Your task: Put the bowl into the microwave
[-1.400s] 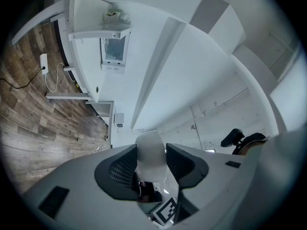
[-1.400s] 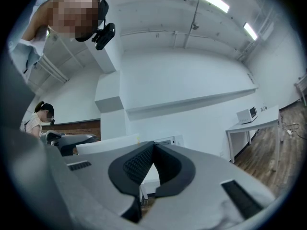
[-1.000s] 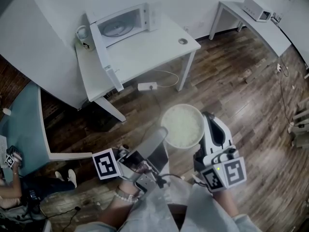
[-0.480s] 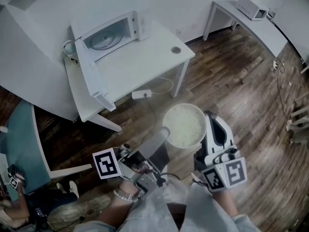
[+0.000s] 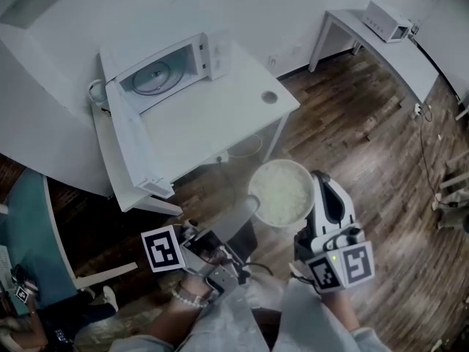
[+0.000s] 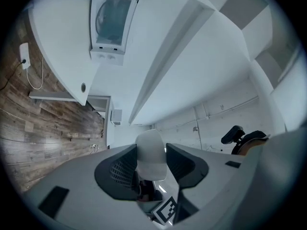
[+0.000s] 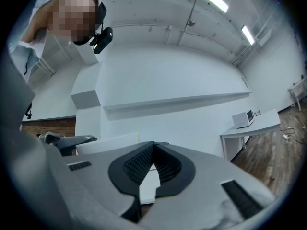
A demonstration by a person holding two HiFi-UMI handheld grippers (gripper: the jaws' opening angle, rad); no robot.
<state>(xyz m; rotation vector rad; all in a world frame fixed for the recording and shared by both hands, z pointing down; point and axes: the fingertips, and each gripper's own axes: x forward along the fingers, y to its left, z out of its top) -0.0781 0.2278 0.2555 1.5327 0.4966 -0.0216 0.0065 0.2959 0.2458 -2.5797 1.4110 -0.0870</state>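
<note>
Holding the bowl (image 5: 280,191) up over the wooden floor (image 5: 366,145), we keep one gripper on each side of it, and it hangs in the air near the front edge of the white table (image 5: 220,119) but not over it. White, grainy food that looks like rice fills the bowl almost to the brim.

Our left gripper (image 5: 248,210) takes the bowl at its left rim. In the left gripper view the jaws stand wide, and a rounded white part of the bowl is clamped between the ribbed pads (image 6: 121,172). Our right gripper (image 5: 315,185) meets the right rim. In the right gripper view its jaws are drawn together until the tips touch, and they nip the bowl's thin white edge. Each gripper carries its marker cube at the end nearest us.

On the table stands the white microwave (image 5: 165,64). Its door (image 5: 132,141) is swung fully open toward us, and the glass turntable (image 5: 152,78) shows inside. A mug (image 5: 95,90) stands just beside the microwave, at its left in the head view, and a small round fitting (image 5: 270,97) sits in the tabletop to the right. Well apart, at the upper right, a second white table (image 5: 366,31) carries a small white appliance (image 5: 388,20).
</note>
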